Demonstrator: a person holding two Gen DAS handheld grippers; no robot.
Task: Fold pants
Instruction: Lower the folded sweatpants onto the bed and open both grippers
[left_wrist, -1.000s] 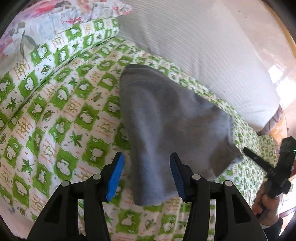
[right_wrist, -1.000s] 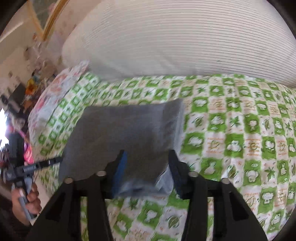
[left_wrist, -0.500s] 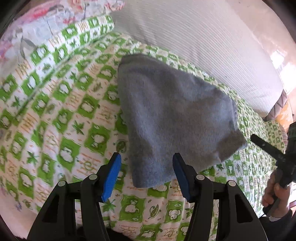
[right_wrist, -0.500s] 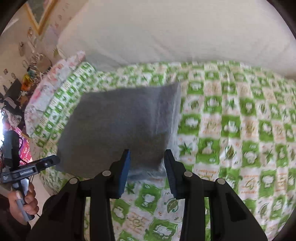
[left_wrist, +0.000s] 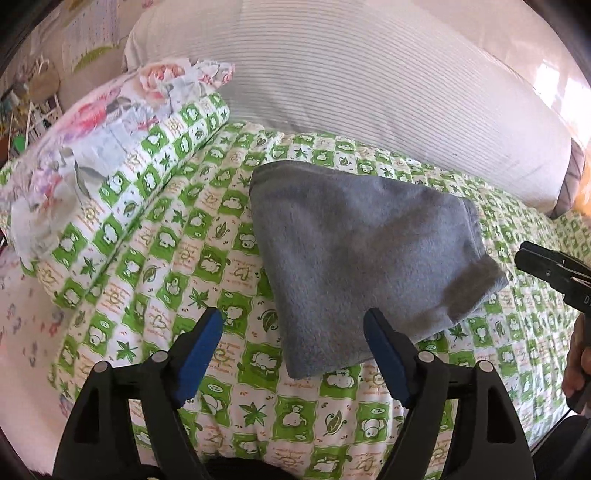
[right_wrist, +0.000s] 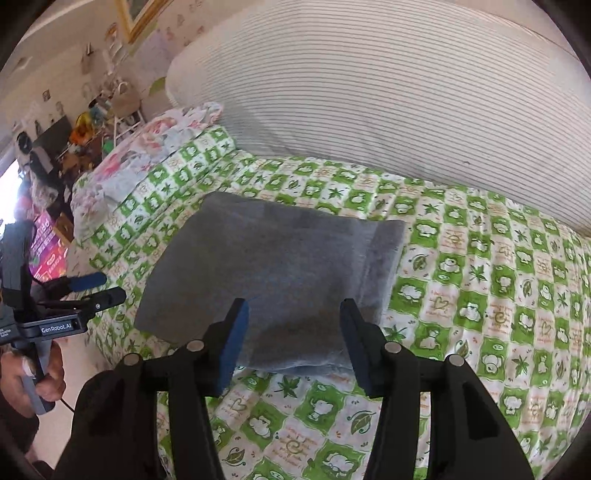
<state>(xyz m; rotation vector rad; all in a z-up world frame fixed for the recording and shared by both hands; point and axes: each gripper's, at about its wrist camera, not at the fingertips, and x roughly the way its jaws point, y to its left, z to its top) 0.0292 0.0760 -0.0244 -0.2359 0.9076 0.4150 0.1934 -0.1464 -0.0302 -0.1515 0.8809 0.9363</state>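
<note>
Grey fleece pants (left_wrist: 354, 254) lie folded into a compact bundle on a green-and-white checked bedspread (left_wrist: 192, 254) printed with leaves and small animals. In the right wrist view the same bundle (right_wrist: 273, 273) sits mid-bed, one cuffed or banded edge turned toward the right side of the frame. Left gripper (left_wrist: 293, 328) hangs above the spread with blue-padded fingers spread wide, nothing between them; its right finger overlaps the near edge of the pants in view, contact cannot be told. Right gripper (right_wrist: 293, 321) likewise spread apart, empty, poised over the near edge of the bundle, whether touching cannot be told. Each gripper shows in the other's camera: the right one at the right margin of the left view, held in a hand (left_wrist: 578, 363); the left one at the left margin of the right view, also held in a hand (right_wrist: 35, 376), fingers parted. Behind the pants a large white pillow with thin dark stripes (right_wrist: 388, 92). To the left, a floral pillow (left_wrist: 107, 122) rests on a folded section of the checked spread.
</note>
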